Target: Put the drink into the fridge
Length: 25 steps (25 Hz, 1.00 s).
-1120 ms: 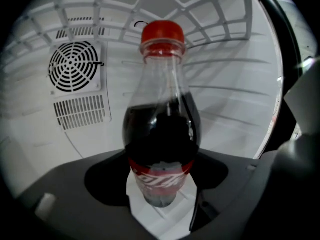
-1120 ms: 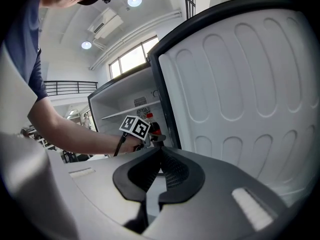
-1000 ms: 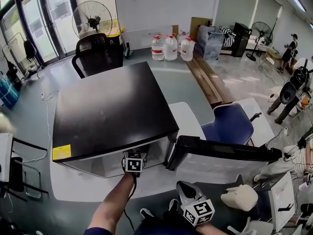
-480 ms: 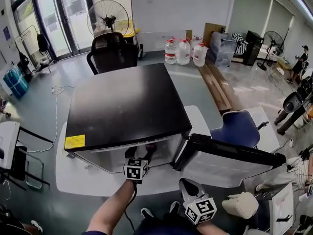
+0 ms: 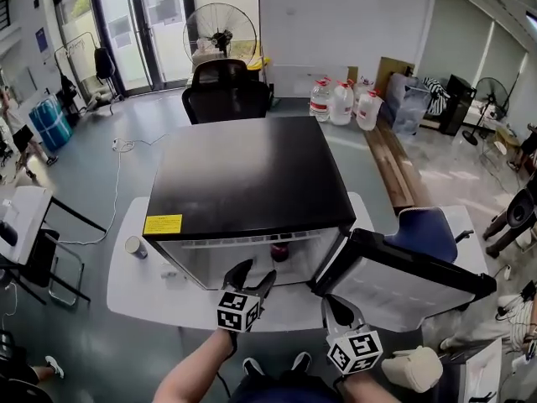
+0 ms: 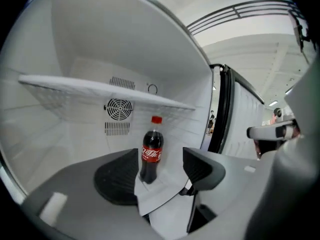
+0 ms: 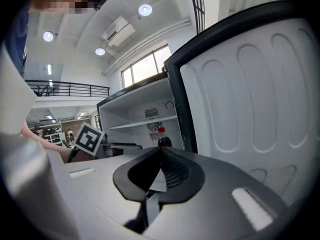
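One red-capped dark cola bottle (image 6: 151, 149) is standing in one black-topped white fridge (image 5: 252, 175), and three clear plastic water jugs (image 5: 341, 103) are sitting behind it.

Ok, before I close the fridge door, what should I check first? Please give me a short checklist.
1. Cola bottle inside the fridge, upright below the shelf: ok.
2. Left gripper off the bottle: ok. Its jaws are apart and the bottle stands beyond them.
3. Left gripper out of the door's path: not ok. Its tips are at the fridge opening.
4. Right gripper free to push the door: ok. Its jaws are together on nothing.
5. Fridge door has a free swing path: cannot tell. The door is wide open, but the space below it is not visible.
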Each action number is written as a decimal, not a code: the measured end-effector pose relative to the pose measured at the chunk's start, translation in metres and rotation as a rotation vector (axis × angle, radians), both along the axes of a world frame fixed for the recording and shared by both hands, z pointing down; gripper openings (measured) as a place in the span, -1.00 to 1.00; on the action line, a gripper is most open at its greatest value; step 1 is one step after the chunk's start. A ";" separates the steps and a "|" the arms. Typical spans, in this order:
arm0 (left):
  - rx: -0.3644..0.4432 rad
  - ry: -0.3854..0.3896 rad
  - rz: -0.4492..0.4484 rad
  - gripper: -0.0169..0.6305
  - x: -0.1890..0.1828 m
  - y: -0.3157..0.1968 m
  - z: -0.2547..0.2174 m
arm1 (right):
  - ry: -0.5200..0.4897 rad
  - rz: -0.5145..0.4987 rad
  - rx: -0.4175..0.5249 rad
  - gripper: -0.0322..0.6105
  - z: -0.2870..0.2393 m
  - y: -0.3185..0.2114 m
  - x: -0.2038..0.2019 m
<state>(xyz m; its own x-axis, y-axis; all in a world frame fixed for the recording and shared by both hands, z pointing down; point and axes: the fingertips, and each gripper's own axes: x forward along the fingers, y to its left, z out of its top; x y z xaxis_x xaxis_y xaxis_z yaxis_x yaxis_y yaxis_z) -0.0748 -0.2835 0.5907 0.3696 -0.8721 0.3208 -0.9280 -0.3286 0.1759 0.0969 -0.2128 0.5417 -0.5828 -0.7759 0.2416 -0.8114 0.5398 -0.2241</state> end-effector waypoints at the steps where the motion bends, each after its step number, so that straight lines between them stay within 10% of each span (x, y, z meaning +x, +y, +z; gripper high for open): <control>1: 0.025 0.012 -0.012 -0.12 -0.003 0.007 -0.011 | 0.000 -0.002 0.009 -0.88 -0.004 -0.002 -0.001; 8: 0.172 0.046 -0.113 -0.88 -0.034 0.044 -0.068 | -0.007 -0.026 0.072 -0.88 -0.027 -0.015 -0.012; 25: 0.254 0.039 -0.226 -0.92 -0.071 0.082 -0.112 | -0.003 -0.090 0.223 -0.88 -0.078 -0.034 -0.045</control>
